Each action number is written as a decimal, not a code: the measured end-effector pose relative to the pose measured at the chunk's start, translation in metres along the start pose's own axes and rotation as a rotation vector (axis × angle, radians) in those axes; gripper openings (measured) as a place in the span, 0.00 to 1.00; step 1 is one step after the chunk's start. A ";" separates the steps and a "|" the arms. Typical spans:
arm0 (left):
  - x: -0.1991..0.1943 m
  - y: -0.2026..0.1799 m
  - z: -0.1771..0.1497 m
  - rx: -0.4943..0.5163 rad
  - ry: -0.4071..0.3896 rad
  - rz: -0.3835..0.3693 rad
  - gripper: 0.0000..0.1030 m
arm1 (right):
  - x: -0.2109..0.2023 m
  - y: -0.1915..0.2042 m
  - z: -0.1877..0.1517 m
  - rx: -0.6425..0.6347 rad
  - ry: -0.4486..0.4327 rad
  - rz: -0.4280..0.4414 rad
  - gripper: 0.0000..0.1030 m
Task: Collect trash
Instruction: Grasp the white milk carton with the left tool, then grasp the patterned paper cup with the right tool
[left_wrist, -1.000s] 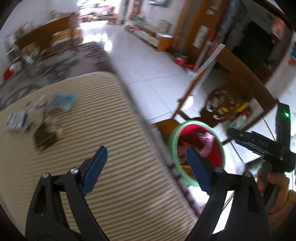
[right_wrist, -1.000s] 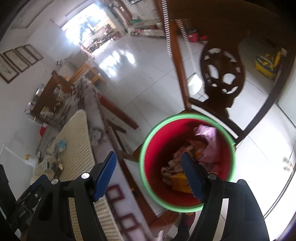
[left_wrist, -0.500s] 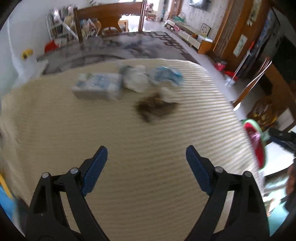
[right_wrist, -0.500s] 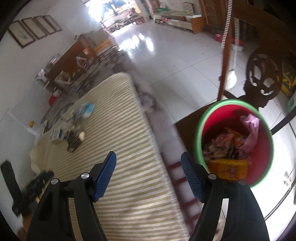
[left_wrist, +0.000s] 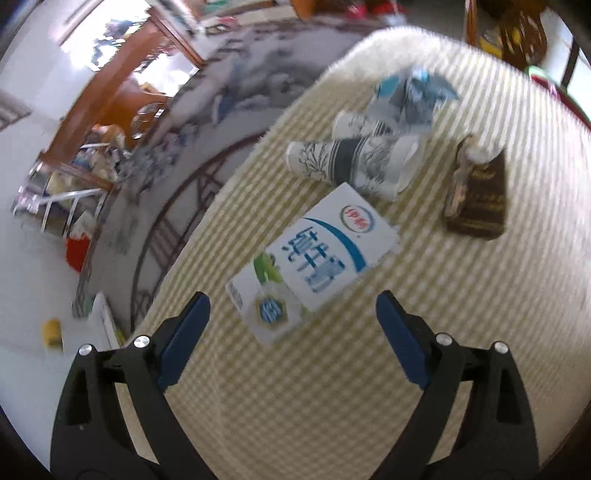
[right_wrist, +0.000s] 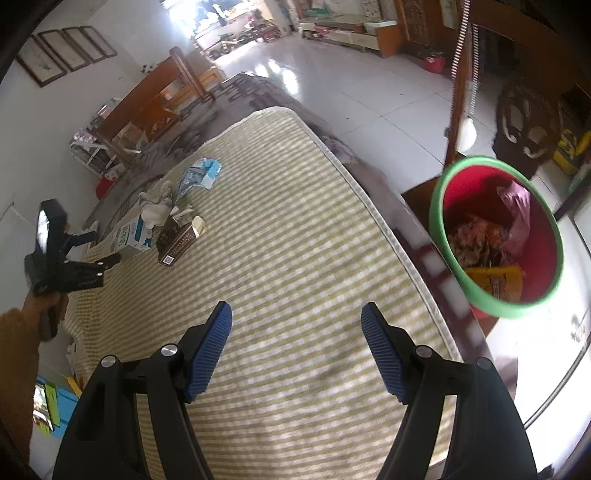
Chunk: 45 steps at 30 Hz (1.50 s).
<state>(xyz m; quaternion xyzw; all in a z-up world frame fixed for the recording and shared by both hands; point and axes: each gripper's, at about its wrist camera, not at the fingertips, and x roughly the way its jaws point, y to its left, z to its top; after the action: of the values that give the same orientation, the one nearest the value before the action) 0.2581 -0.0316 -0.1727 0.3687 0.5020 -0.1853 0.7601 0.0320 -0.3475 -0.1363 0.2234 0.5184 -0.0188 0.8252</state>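
- Hovering over the striped yellow-and-white mat (left_wrist: 369, 369), our left gripper (left_wrist: 291, 314) stands spread wide, its jaws having just been opening, with nothing pinched between them; the near end of the milk carton (left_wrist: 314, 258) shows in the gap, untouched.
- We see the milk carton lying flat on the mat, white with blue lettering and a green patch, and we take it as our landmark.
- Just beyond the carton lie two patterned paper cups (left_wrist: 354, 155) on their sides, touching each other, and the nearer one is close against the carton's far corner.
- Beyond the cups sits a crumpled blue-and-white wrapper (left_wrist: 413, 96).
- To the right of the carton, apart from it, lies a dark brown box (left_wrist: 476, 195) with gold lettering.
- Our right gripper (right_wrist: 297, 350) is also spread and empty, poised over bare mat well away from the carton.
- From the right wrist view, the carton and its neighbours are clustered at the far left of the mat, with the left gripper seen in a hand (right_wrist: 44, 299) just beside them.
- Well to the right of the carton, off the mat's edge, stands a red bin (right_wrist: 495, 236) with a green rim, already holding wrappers and a pink bag.
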 end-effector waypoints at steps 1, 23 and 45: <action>0.005 0.000 0.002 0.018 0.011 0.002 0.87 | -0.002 -0.003 -0.002 0.017 -0.003 -0.008 0.68; -0.046 -0.001 -0.107 -0.623 -0.073 -0.358 0.56 | 0.038 0.063 0.012 -0.129 0.082 0.018 0.69; -0.103 -0.055 -0.208 -0.980 -0.102 -0.403 0.57 | 0.215 0.265 0.129 -0.425 0.197 -0.011 0.74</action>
<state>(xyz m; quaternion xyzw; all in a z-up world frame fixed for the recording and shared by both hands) 0.0480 0.0779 -0.1472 -0.1430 0.5532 -0.0892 0.8158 0.3099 -0.1165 -0.1827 0.0427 0.5902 0.1081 0.7989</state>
